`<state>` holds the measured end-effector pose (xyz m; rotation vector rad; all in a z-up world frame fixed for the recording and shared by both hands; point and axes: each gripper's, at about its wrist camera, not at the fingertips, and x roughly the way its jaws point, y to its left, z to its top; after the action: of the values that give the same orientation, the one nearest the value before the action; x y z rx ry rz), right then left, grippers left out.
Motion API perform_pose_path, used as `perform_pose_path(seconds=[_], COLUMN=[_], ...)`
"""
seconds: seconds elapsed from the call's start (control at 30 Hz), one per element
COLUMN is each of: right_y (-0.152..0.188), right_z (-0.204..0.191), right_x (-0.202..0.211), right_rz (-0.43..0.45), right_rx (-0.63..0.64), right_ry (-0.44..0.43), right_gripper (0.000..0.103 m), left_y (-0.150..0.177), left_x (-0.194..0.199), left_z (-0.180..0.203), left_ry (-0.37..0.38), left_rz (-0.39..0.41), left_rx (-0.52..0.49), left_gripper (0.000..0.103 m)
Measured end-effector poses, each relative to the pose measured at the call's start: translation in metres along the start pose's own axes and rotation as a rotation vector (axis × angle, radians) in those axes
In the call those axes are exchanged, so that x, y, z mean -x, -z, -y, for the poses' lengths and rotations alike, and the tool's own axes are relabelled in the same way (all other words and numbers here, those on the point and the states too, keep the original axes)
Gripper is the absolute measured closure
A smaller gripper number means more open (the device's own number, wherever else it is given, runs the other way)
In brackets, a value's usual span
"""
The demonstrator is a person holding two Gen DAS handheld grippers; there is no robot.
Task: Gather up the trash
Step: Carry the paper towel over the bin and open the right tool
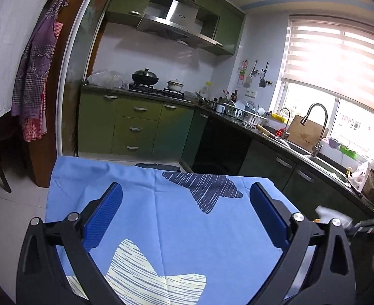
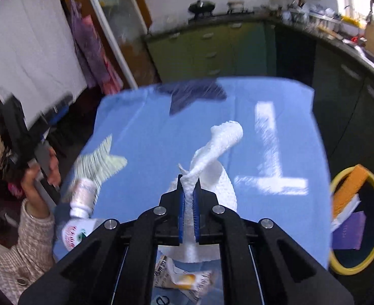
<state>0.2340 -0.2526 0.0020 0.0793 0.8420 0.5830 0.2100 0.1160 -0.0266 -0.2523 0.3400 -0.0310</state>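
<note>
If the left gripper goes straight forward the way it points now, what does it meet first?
Probably the blue tablecloth. The left gripper stands open with nothing between its fingers and tilts slightly down over the cloth, so it would likely touch that bare surface before the far edge. Depth is hard to judge here.

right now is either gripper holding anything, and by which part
The right gripper is shut on a white paper towel, pinching its lower twisted end between the fingers; the rest sticks up beyond. The left gripper is open, holding nothing.
</note>
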Motion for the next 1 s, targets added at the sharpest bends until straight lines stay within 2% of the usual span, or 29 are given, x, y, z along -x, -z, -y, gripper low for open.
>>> perform_pose_path(seconds=[0.2,0.5,0.67,0.9,0.93,0.97,1.0], right_y=[-0.009,0.002,0.019,0.043,0.045,0.047,0.049], right_z=[0.041,0.133,0.190,0.252,0.259,0.267,0.271], right_x=[0.061,0.116,0.110,0.074,0.066,0.060,0.057], right_rz=[0.111,0.148,0.103,0.009,-0.009,-0.017,-0.019], right_rx=[-0.062,-0.200,-0.293,-0.393,-0.401,-0.415,-0.426], right_ry=[0.117,0.345,0.440,0.496,0.502,0.516,0.528], right_gripper=[0.096,0.096,0.096,0.094,0.091,0.079,0.072], left_y=[0.001,0.004,0.005,0.006,0.006,0.006,0.006], left_x=[0.001,0.001,0.000,-0.003,-0.003,-0.003,-0.003], left_z=[0.000,0.000,0.000,0.003,0.003,0.004,0.004], left_ry=[-0.003,-0.001,-0.006,-0.009,-0.007,-0.006,-0.005], left_rz=[0.000,-0.005,-0.011,-0.023,-0.024,-0.024,-0.025], left_rx=[0.000,-0.004,-0.013,-0.028,-0.028,-0.027,-0.028], left_gripper=[0.008,0.008,0.008,0.008,0.008,0.008,0.008])
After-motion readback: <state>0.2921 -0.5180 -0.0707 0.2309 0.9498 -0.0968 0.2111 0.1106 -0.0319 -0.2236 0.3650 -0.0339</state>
